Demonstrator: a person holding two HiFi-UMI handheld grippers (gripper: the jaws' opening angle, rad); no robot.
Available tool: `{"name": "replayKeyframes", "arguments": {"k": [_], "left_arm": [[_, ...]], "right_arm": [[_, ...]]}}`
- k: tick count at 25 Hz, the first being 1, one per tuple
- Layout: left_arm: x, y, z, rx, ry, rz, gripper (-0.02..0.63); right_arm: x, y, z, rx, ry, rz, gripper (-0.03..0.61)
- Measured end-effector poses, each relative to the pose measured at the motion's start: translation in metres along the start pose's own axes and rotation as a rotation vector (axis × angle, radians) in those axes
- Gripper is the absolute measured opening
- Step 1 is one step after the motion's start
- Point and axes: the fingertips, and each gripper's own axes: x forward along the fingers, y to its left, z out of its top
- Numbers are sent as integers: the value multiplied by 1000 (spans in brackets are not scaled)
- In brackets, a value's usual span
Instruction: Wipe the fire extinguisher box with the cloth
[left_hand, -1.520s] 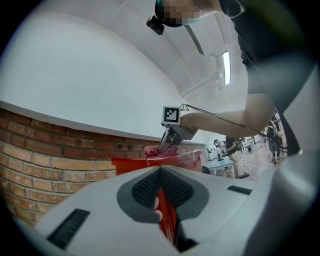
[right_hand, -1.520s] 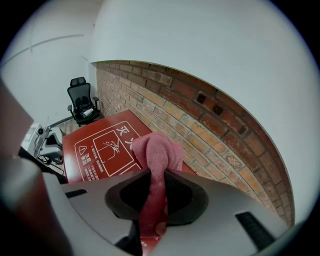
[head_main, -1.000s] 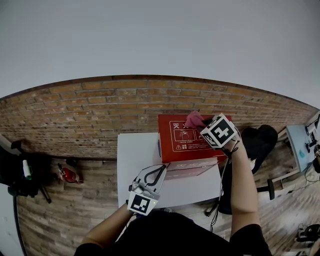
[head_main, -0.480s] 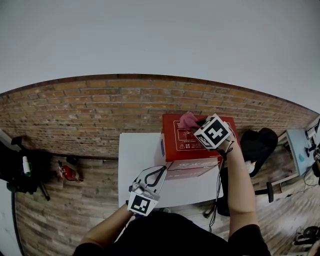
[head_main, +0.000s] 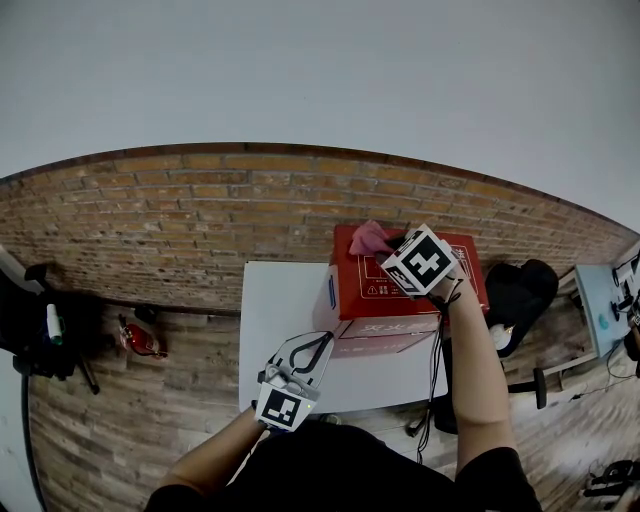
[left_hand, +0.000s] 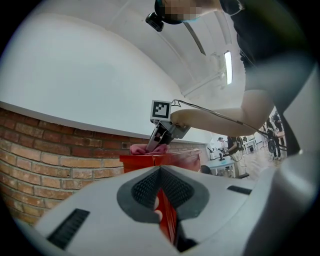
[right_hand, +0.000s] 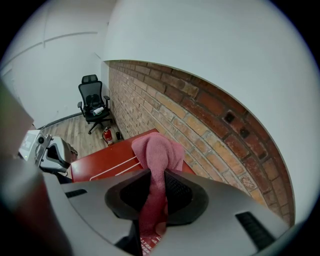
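Note:
A red fire extinguisher box (head_main: 400, 290) stands on a white table (head_main: 275, 320) against a brick wall. A pink cloth (head_main: 368, 238) lies bunched on the far left part of the box top, and my right gripper (head_main: 388, 246) is shut on it from above. In the right gripper view the cloth (right_hand: 157, 155) hangs between the pads over the box top (right_hand: 100, 167). My left gripper (head_main: 322, 342) sits shut at the box's near left corner. In the left gripper view, a red strip of the box (left_hand: 167, 220) shows in the slit between its jaws.
A small red fire extinguisher (head_main: 140, 343) lies on the floor to the left, beside dark gear (head_main: 35, 340). A black office chair (head_main: 520, 285) stands right of the table. The brick wall (head_main: 200, 220) runs right behind the box.
My right gripper has slid the cloth leftward across the box top, toward its far left corner. The left gripper has stayed in place.

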Motion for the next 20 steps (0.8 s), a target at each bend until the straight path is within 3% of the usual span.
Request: {"name": "replayKeyframes", "arguments": {"k": [20], "left_arm": [[-14, 14, -5, -22, 6, 44, 31]], "right_arm": [[14, 34, 51, -2, -49, 87, 86]]}}
